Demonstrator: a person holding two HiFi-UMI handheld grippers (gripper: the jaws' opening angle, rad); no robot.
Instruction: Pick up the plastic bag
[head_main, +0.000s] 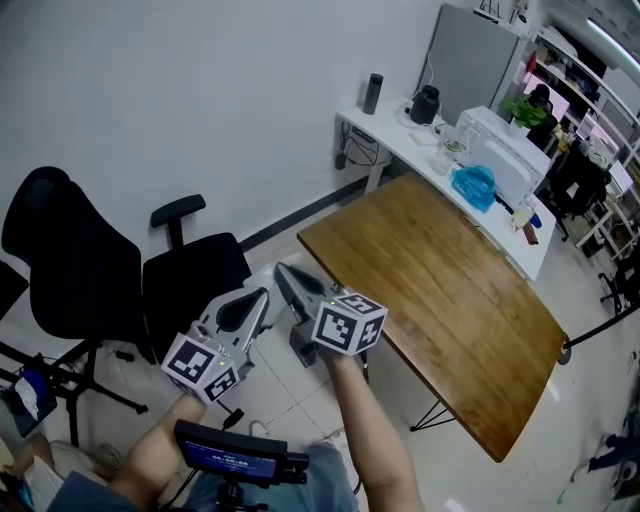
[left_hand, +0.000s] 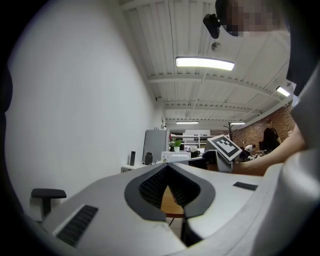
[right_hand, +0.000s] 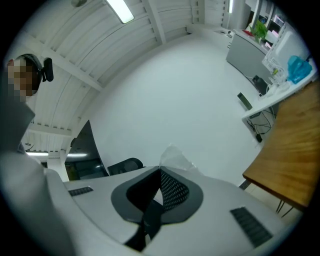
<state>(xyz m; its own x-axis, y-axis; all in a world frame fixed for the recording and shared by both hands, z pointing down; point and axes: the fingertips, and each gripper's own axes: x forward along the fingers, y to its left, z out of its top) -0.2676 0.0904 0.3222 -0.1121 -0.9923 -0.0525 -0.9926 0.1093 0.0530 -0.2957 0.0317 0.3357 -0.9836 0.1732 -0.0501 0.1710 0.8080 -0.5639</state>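
Note:
A small piece of clear plastic bag (right_hand: 175, 158) sticks out past the tips of my right gripper (right_hand: 160, 170), which is shut on it. In the head view the right gripper (head_main: 281, 270) is held in the air over the floor, just off the wooden table's near corner, and the clear film is too faint to make out there. My left gripper (head_main: 262, 296) hangs beside it on the left. In the left gripper view its tips (left_hand: 168, 166) meet with nothing between them.
The wooden table (head_main: 440, 290) spreads out to the right. Behind it, a white desk (head_main: 420, 140) carries a blue bag (head_main: 473, 185), a dark flask and boxes. A black office chair (head_main: 120, 270) stands at the left. A device on a stand (head_main: 230, 460) sits at the bottom.

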